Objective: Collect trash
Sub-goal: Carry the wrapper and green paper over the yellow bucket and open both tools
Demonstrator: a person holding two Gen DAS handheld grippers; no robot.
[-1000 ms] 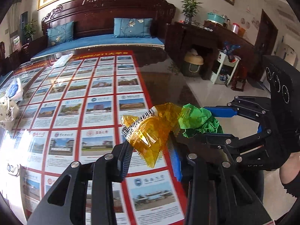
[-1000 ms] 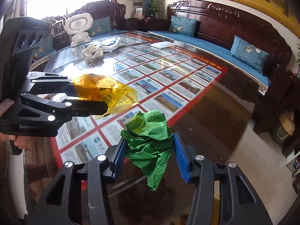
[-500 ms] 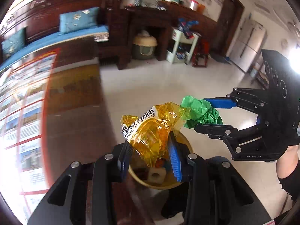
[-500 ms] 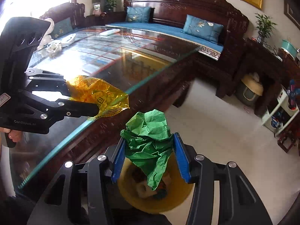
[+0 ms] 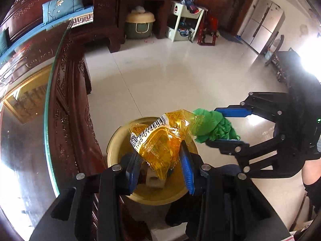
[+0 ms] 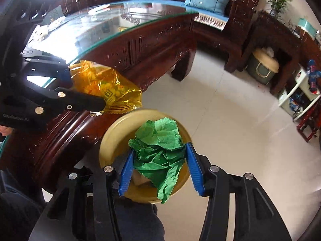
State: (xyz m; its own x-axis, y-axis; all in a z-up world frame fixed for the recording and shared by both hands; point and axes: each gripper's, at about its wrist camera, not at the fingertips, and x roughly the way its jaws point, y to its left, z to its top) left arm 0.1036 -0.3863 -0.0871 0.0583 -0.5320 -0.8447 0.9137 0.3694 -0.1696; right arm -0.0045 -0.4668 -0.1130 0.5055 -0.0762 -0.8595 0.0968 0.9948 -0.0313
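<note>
i am holding both grippers over the yellow bin [image 6: 112, 138], which is standing on the pale floor [image 5: 160, 84] just beside the carved wooden surface [image 6: 140, 46] with its glass top.

my left gripper [image 5: 160, 159] is pinching the wrapper [image 5: 160, 142], an amber see-through piece with a white barcode strip, between its blue fingers [image 5: 186, 168]. the wrapper is sticking up out of the grip and is hanging right above the bin's mouth. from the right wrist view the same wrapper [image 6: 108, 88] is showing past the bin's far left rim, in front of the surface's edge.

my right gripper [image 6: 158, 168] is letting its fingers [image 6: 194, 168] spread apart at this moment. the green paper [image 6: 160, 150], a crumpled wad, is sitting between them above the bin. the right finger is already looking clear of the wad; the left one is looking close against it, and i cannot tell whether it is pressing. from the left wrist view the green paper [image 5: 214, 127] is touching the wrapper's tip, with the right gripper [image 5: 222, 125] reaching in from the right.

inside the bin [image 5: 118, 140] some other scraps are lying, among them a pale blocky piece, too hidden to name.

a sleeve [image 5: 313, 188] is showing at the far right edge behind the right gripper.
</note>
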